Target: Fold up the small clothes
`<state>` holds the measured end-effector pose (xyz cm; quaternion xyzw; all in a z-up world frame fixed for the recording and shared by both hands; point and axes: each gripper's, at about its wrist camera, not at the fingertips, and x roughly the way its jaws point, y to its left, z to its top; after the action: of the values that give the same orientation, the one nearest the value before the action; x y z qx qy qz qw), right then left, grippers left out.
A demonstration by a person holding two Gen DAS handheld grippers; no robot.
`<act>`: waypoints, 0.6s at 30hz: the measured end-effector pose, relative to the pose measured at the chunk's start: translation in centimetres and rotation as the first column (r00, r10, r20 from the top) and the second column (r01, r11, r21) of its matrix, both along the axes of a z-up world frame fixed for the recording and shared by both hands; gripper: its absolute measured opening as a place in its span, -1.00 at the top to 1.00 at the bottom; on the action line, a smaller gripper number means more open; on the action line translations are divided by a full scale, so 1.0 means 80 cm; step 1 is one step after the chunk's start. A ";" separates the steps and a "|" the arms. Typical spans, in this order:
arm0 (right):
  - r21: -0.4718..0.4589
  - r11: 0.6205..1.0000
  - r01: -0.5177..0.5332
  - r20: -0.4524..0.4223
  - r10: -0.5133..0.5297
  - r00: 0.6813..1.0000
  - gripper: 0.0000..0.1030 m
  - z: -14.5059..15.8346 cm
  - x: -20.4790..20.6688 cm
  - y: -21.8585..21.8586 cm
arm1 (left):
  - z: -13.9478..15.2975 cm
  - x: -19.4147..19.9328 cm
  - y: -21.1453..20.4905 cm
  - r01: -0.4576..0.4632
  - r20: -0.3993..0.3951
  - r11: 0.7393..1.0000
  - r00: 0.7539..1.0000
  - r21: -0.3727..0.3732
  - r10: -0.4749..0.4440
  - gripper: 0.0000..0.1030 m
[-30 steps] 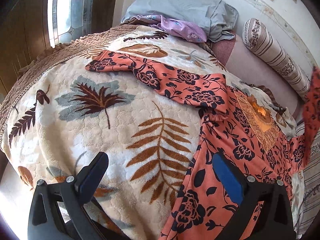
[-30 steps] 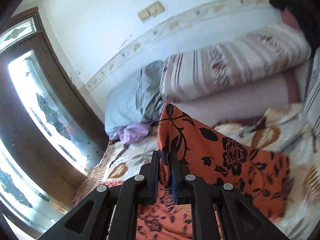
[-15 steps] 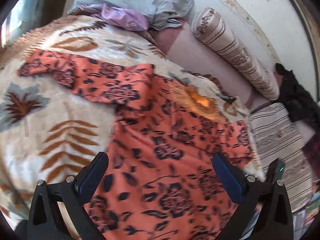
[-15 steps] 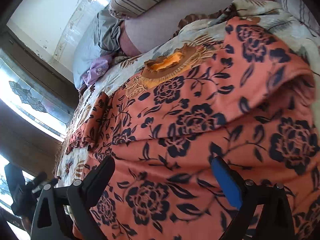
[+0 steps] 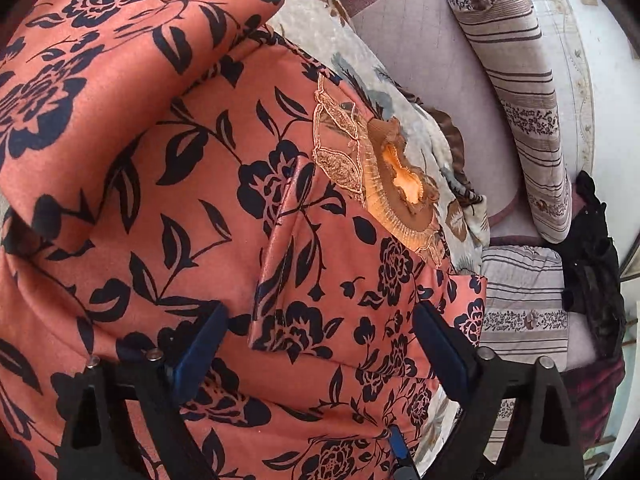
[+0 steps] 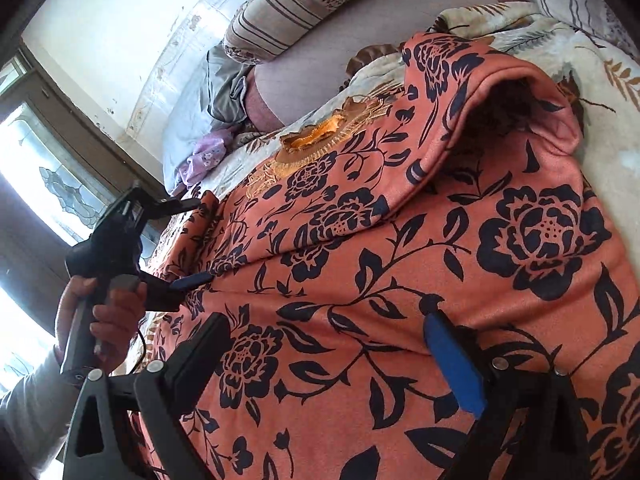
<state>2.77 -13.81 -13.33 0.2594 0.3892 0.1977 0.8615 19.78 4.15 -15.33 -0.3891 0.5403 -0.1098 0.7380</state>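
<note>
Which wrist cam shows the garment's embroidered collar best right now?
Left wrist: the embroidered collar sits near frame centre, large, with lace stitching and orange opening legible. Right wrist shows the same collar farther off, smaller, seen edge-on across the floral garment.

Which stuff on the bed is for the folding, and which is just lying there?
For the folding:
- orange flowered top with its sleeves folded in
- left gripper, open over it
- right gripper, open over it

Just lying there:
- leaf-print blanket
- striped bolster pillow
- grey pillow
- purple cloth
- black clothes
</note>
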 end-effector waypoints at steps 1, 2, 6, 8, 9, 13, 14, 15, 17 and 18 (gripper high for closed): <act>-0.004 1.000 0.000 0.000 0.000 1.000 -0.92 0.000 0.000 0.001 | -0.001 0.001 -0.004 0.015 -0.012 1.000 1.000 0.019 -0.014 -0.60; -0.008 1.000 0.001 -0.001 -0.001 1.000 -0.92 -0.001 0.000 0.001 | -0.004 0.004 -0.008 0.034 -0.032 0.998 0.999 0.048 -0.032 -0.52; -0.005 1.000 0.004 0.000 -0.004 1.000 -0.92 -0.001 -0.001 0.001 | -0.006 0.016 -0.016 0.073 -0.098 0.981 0.994 0.182 -0.056 0.74; -0.002 1.000 0.004 -0.001 -0.004 1.000 -0.92 -0.001 -0.001 0.001 | -0.001 0.019 -0.013 0.069 -0.104 0.977 0.993 0.200 -0.049 0.86; 0.000 1.000 0.003 -0.003 -0.003 1.000 -0.91 -0.001 -0.001 0.001 | 0.011 0.019 -0.014 0.062 -0.067 0.972 0.997 0.225 -0.048 0.86; 0.081 0.996 0.023 -0.051 -0.019 0.999 -0.89 0.006 0.000 -0.016 | 0.116 -0.011 -0.032 -0.019 0.282 0.883 0.951 0.469 -0.129 0.86; 0.129 0.991 0.043 -0.063 -0.035 0.997 -0.89 0.010 0.000 -0.028 | 0.131 -0.021 -0.032 -0.045 0.329 0.864 0.933 0.502 -0.143 0.86; 0.169 0.983 0.071 -0.058 -0.062 0.996 -0.89 0.017 -0.002 -0.042 | 0.131 -0.026 -0.032 -0.041 0.331 0.855 0.931 0.517 -0.156 0.86; 0.208 0.967 0.146 -0.032 -0.143 0.989 -0.90 0.034 -0.004 -0.072 | 0.101 -0.019 -0.024 -0.004 0.259 0.839 0.952 0.543 -0.163 0.86; 0.228 0.958 0.173 -0.031 -0.170 0.985 -0.90 0.041 -0.001 -0.086 | 0.081 -0.012 -0.015 0.002 0.206 0.831 0.968 0.556 -0.140 0.86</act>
<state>2.68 -20.72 -10.01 0.3911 0.3444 0.1645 0.8375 18.85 2.98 -8.87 -0.1234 0.4706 -0.0228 0.8734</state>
